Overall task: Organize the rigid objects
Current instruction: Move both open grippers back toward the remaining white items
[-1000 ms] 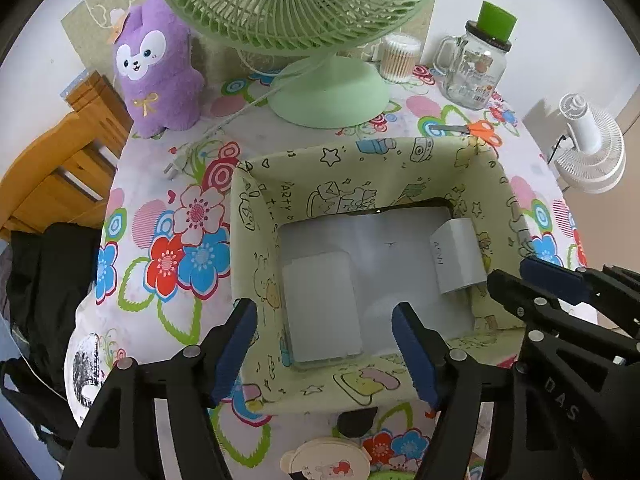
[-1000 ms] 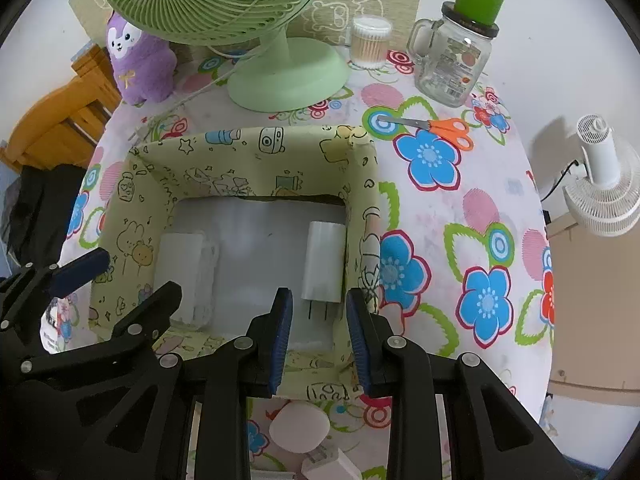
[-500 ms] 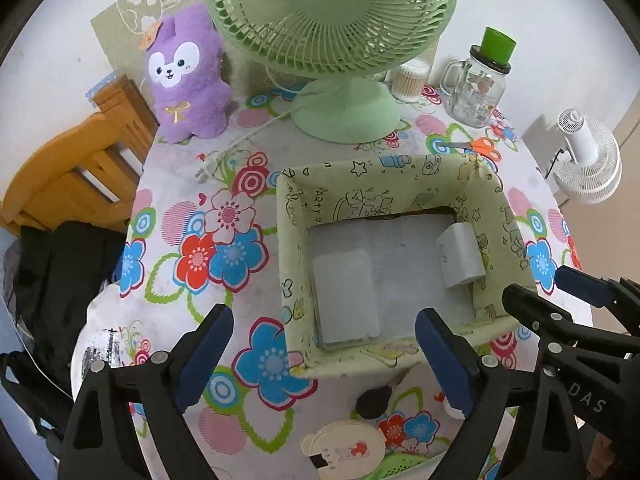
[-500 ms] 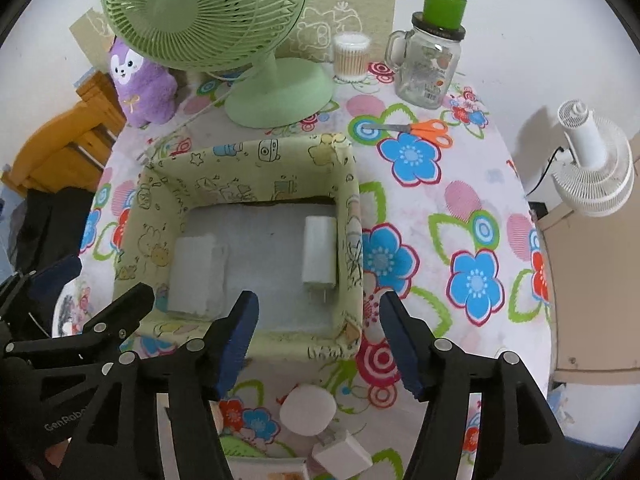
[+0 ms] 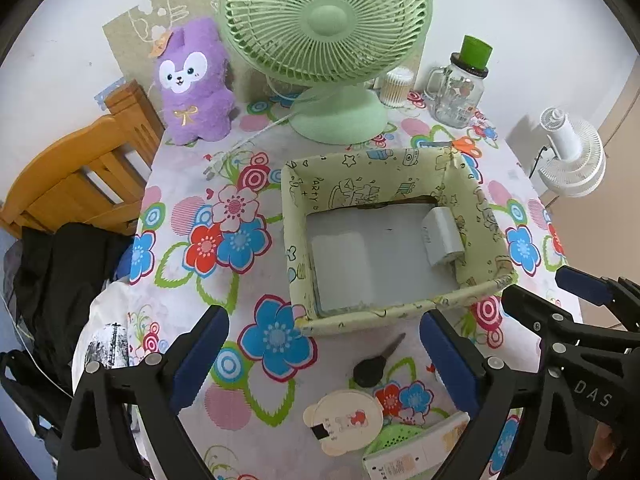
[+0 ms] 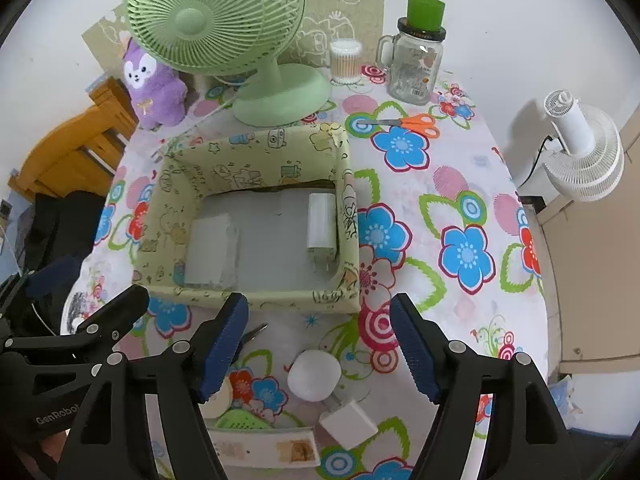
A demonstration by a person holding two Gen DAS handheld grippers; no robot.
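Both claws, left (image 5: 324, 360) and right (image 6: 318, 344), have just been opening and hang apart, empty, near the box (image 6: 248, 302). Charger (image 6: 321, 222) and case (image 6: 210, 250) lie inside; next, likely centre on the key (image 5: 374, 364) beside the box, then close low.

A green fan (image 5: 326, 40) stands at the back of the flowered surface (image 6: 460, 208), a purple plush toy (image 5: 194, 84) beside it. A wooden chair (image 5: 80, 168) sits left, a white fan (image 6: 580, 148) right.
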